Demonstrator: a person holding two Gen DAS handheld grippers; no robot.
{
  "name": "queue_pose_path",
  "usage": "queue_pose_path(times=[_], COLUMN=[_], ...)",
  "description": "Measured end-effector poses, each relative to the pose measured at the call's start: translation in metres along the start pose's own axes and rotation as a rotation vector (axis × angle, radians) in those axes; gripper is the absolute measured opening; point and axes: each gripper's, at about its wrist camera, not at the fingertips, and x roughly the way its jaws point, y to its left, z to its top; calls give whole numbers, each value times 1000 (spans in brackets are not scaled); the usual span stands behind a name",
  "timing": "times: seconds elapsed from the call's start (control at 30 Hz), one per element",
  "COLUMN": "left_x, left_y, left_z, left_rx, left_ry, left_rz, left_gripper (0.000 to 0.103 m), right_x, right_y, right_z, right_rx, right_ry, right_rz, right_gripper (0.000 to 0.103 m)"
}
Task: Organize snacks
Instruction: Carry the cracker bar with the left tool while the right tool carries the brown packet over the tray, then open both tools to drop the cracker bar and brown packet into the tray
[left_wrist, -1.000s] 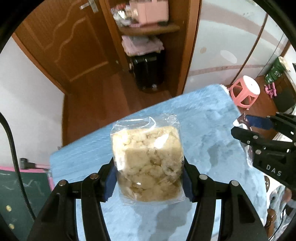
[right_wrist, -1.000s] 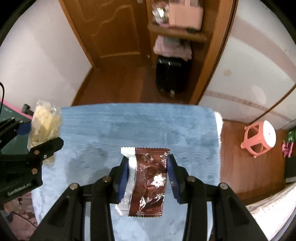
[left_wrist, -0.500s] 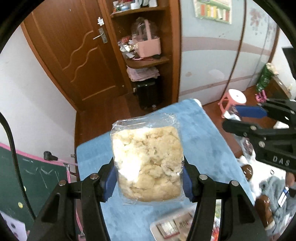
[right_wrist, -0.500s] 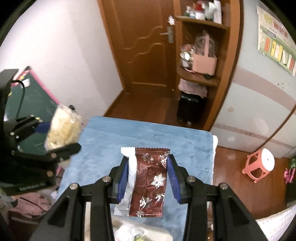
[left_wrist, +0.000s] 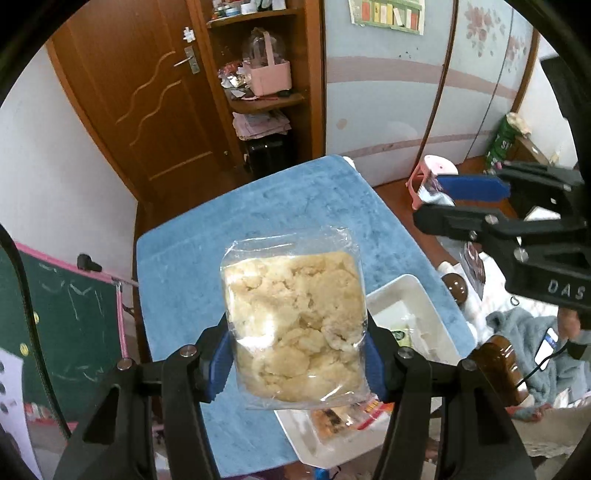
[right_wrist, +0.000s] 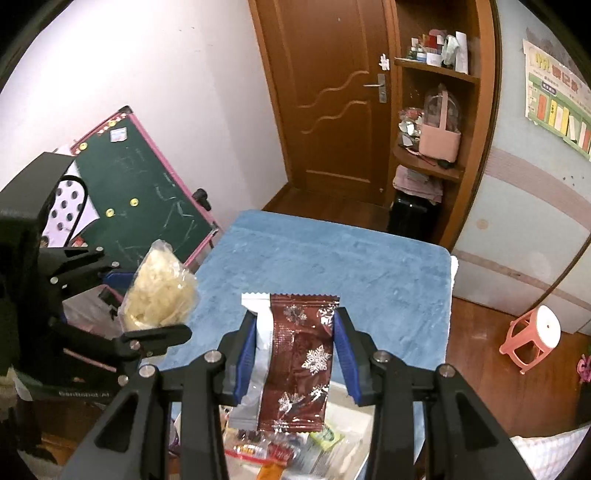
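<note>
"DAS" lettering on right tool (left_wrist: 461, 199), "GenRobot.AI" on left tool (right_wrist: 147, 295)

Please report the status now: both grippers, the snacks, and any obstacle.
Left gripper shut on clear snack bag. Right gripper shut on brown packet. White tray below, nothing blocking.

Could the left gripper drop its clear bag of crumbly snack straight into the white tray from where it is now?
Probably yes: the left gripper holds the clear bag above the white tray, nothing visible between.
</note>
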Motion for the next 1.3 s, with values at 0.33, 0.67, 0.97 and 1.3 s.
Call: queue_pose_path(times=[0.33,0.67,0.97,1.3], left_x=[-28,32,71,80], left_y=[-17,-25,-33,-38], left_z=[-29,-80,-106,-117], left_rx=[-37,-138,-140,-168], left_ry=[-105,-35,38,59], left_rz=[41,45,88,59], left_gripper=[58,58,58,72], right_x=[-36,-2,44,58], right_y=[4,-6,-9,-12], right_z=[-35,-94,-138,-144], right_rx=[28,111,215,262], right_ry=[-57,31,170,220], right_rz=[18,-34,-20,-17], right_gripper=[41,41,42,43])
